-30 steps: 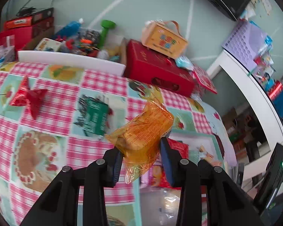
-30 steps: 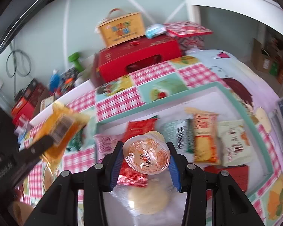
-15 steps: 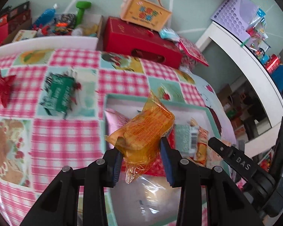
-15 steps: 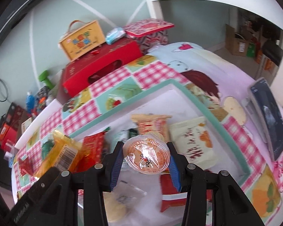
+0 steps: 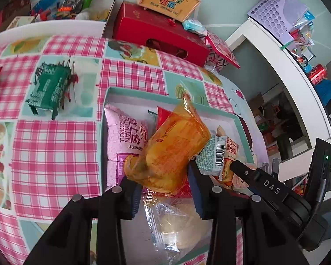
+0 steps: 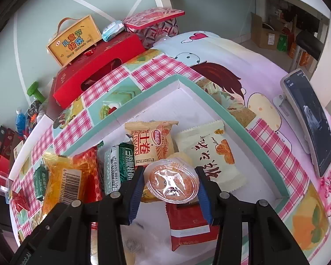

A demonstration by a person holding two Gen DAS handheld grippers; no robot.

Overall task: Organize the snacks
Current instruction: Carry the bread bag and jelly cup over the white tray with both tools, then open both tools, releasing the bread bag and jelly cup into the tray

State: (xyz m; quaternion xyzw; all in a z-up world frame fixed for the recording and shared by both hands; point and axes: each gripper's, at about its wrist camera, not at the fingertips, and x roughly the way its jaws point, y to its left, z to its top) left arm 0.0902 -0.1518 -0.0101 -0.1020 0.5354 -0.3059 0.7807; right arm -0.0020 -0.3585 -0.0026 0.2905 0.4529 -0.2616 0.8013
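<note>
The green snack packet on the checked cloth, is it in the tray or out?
Out. The green packet lies on the checked cloth, left of the tray's rim.

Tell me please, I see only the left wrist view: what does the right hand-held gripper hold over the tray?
Observer: The right hand-held gripper holds a round jelly cup with a clear lid, one pad on each side.
Operator: What lies under the cup?
Observer: A red packet lies flat in the tray, just below the cup in the picture.
Operator: And on its right side?
Observer: A cream packet with orange print lies there, inside the tray.
</note>
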